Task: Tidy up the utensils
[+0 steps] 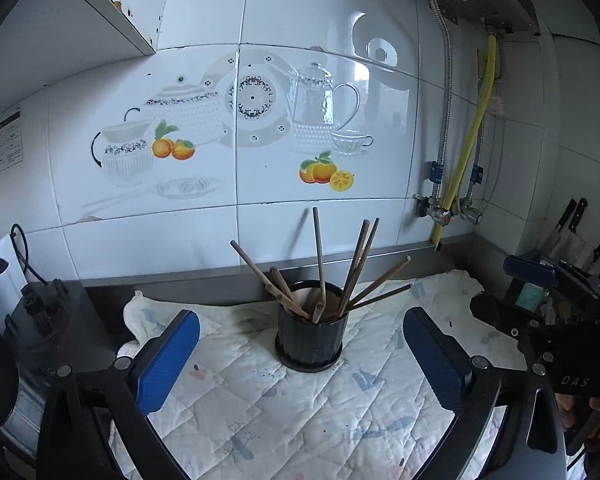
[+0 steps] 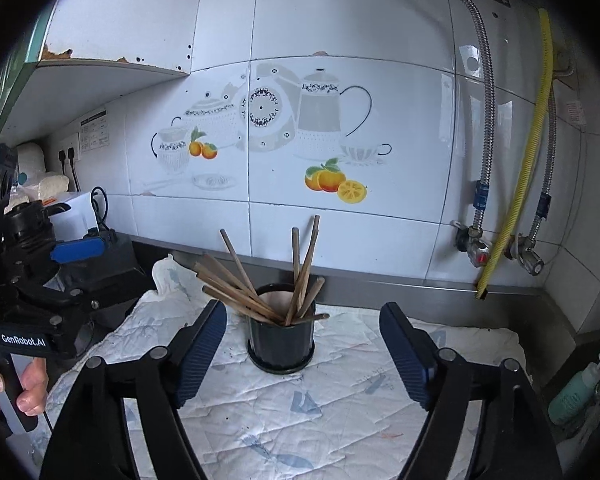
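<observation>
A dark ribbed holder (image 1: 312,338) stands upright on a white quilted cloth (image 1: 280,412), with several brown wooden chopsticks (image 1: 320,256) leaning out of it in all directions. My left gripper (image 1: 302,354) is open and empty, its blue pads either side of the holder and a little in front of it. In the right wrist view the holder (image 2: 281,344) and chopsticks (image 2: 260,280) sit between and beyond my right gripper (image 2: 302,354), which is also open and empty. The left gripper's body (image 2: 32,280) shows at the left there.
A tiled wall with a teapot picture rises behind the counter. Pipes and valves (image 2: 500,248) hang at the right. A knife rack (image 1: 572,240) and a green bottle (image 2: 576,392) stand at the right. A white appliance (image 1: 0,280) and dark items sit at the left.
</observation>
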{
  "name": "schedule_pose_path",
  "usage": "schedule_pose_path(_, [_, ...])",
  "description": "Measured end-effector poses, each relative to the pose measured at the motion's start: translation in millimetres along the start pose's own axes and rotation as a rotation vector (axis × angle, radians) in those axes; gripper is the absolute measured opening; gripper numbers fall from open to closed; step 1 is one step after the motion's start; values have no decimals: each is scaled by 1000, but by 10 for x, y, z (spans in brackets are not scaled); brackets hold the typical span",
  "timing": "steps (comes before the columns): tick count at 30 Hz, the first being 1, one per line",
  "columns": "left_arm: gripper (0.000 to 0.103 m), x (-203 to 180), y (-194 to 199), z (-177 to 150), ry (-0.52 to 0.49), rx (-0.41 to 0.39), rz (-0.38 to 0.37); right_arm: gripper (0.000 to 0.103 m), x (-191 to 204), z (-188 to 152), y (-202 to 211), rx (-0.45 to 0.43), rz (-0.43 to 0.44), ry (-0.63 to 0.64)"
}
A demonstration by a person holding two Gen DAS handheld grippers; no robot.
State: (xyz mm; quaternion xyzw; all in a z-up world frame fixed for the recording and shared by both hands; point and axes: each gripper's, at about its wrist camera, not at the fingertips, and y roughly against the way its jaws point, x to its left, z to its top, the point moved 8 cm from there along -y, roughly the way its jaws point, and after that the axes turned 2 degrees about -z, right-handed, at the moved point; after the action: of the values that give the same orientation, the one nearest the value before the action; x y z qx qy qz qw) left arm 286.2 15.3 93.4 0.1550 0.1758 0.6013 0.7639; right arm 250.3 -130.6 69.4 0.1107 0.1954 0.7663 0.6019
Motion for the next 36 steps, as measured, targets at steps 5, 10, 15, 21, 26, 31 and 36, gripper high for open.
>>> schedule_pose_path(5, [103,-65,190,-209,-18,14,27,93,65,-219,133,22,-39,29])
schedule_pose_path(10, [103,-113,335,-321,-26,8,35,95,155,-359,250,37,-57,48])
schedule_pose_path(15, [103,-105,482,-435,3,8,31,96,213,-498,370,66,-70,48])
schedule_pose_path(21, [103,-7,637,-567,17,8,71,97,206,-619,516,78,-104,47])
schedule_pose_path(26, [103,37,766,-662,30,10,78,98,137,-681,619,82,-144,37])
schedule_pose_path(31, [103,40,902,-763,36,-9,98,98,80,-744,674,90,-149,11])
schedule_pose_path(36, [103,59,1017,-900,58,-20,121,98,44,-825,689,104,-149,-22])
